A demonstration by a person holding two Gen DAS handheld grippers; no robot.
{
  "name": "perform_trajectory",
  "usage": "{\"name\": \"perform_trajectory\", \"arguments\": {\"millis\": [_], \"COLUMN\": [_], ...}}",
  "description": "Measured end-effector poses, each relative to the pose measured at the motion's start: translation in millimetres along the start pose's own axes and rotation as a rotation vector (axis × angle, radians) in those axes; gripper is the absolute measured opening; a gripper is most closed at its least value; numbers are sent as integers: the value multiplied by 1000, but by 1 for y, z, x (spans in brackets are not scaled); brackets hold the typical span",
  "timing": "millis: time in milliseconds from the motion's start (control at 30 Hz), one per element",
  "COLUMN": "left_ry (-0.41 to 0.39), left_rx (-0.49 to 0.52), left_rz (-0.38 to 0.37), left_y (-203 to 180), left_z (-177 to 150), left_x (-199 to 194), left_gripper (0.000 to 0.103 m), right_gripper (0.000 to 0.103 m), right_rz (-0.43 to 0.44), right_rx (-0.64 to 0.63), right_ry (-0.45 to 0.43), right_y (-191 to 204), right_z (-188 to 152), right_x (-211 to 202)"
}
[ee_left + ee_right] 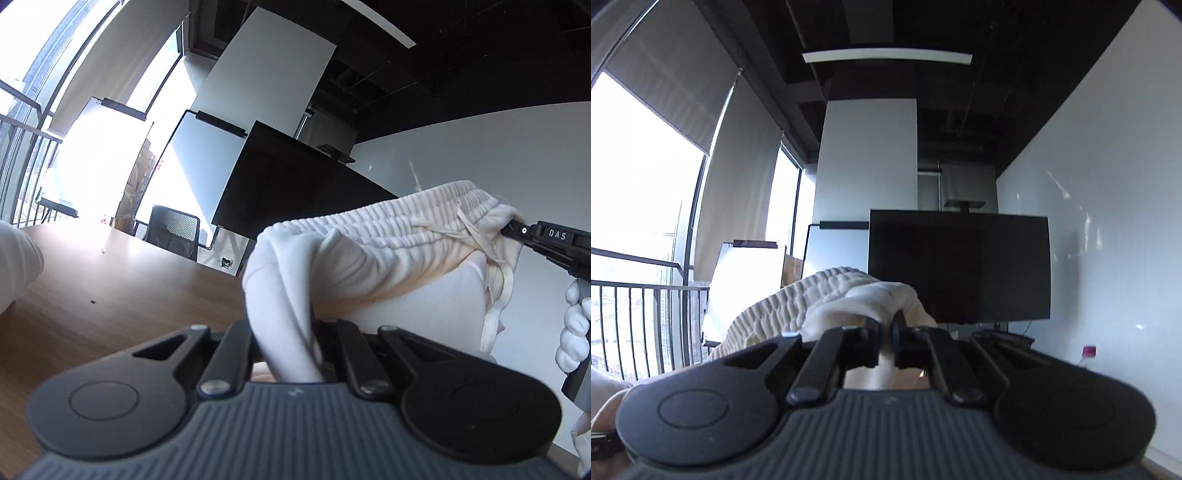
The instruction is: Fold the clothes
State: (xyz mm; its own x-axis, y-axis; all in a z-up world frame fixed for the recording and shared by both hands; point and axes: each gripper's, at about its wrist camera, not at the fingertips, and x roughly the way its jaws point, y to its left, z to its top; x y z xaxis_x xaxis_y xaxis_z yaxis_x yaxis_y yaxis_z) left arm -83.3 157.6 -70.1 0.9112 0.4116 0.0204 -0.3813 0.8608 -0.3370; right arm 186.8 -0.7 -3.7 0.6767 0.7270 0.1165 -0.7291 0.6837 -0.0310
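Left wrist view: my left gripper (pixel 295 347) and right gripper (pixel 511 228) jaws each clamped the white ribbed-waistband sweatpants (pixel 369 240) above the brown wooden table (pixel 110 280).

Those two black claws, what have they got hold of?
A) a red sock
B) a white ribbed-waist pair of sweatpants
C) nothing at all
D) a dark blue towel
B: the left claw and the right claw each pinch an end of the white ribbed-waist pair of sweatpants, lifted above the brown wooden table.
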Motion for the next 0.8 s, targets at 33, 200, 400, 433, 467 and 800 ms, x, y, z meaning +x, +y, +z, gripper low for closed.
{"name": "perform_trajectory", "arguments": {"millis": [33,200,400,433,467,800], "left_ry": [-15,77,281,303,320,291], "left_rx": [0,-27,-61,-67,-72,46], "left_rz": [19,204,382,386,389,315], "left_y": [-1,14,35,37,38,21], "left_z": [1,2,-4,-5,-6,-8], "left_x": [-1,19,47,48,49,43], "left_gripper": [5,5,5,5,6,50], "right_gripper": [6,8,12,13,16,23], "right_rz": [17,150,355,373,384,387], "right_rx": [-14,6,160,168,162,152], "right_ry": [-17,149,565,605,624,685], "right_y": [4,16,31,36,42,83], "right_z": [4,-14,-95,-103,-108,-141], "right_x": [-5,3,23,24,23,44]}}
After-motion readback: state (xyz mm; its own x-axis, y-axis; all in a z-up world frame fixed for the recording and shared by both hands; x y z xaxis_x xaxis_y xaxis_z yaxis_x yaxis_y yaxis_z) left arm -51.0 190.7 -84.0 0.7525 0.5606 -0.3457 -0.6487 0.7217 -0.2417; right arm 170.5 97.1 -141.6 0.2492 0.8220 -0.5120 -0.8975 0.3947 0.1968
